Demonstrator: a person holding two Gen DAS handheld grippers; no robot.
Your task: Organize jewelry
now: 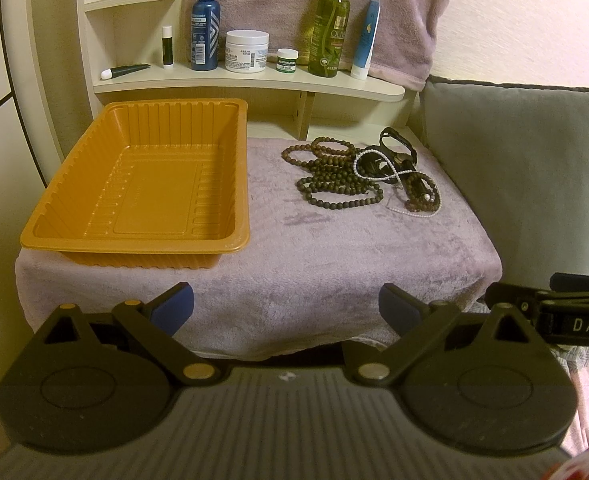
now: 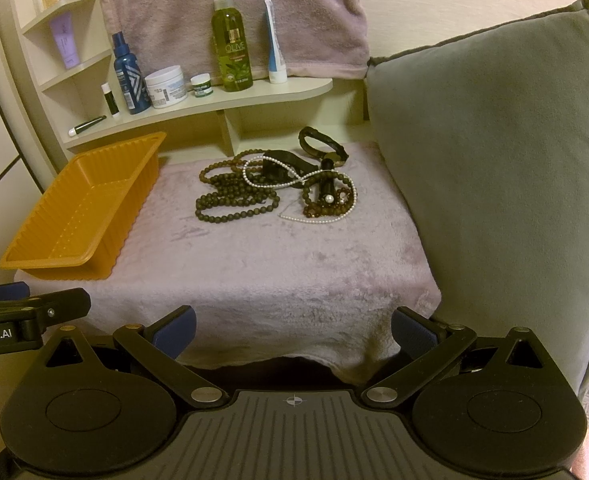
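So the jewelry (image 2: 278, 184) is all dumped in one tangled heap on the far right of the towel (image 2: 254, 272), with the tray (image 2: 74, 248) sitting empty on the left, well apart from it. The heap is mostly a long strand of dark beads (image 1: 334, 184), with a thin pearl strand (image 2: 270, 178) looped over it and a black strap (image 2: 318, 144) of some kind at the back edge; what the small dark bits in the middle are is hard to tell. This stuff probably handles light and totally floppy, so nothing will keep its shape when lifted, and since the strands cross each other, pulling one likely drags the rest along. The pearl strand looks the most delicate, so yanking it seems risky. Best bet is probably pinching a bunched clump of the dark beads at the near-left edge, where they lie free of the pearls. Round beads may slip out of flat pads, so a pinch across several strands seems safer. Both the left gripper (image 1: 286, 304) and right gripper (image 2: 292, 330) hover at the near edge of the towel, jaws spread wide, holding nothing, with the heap well ahead of them, closer to the right one's line.
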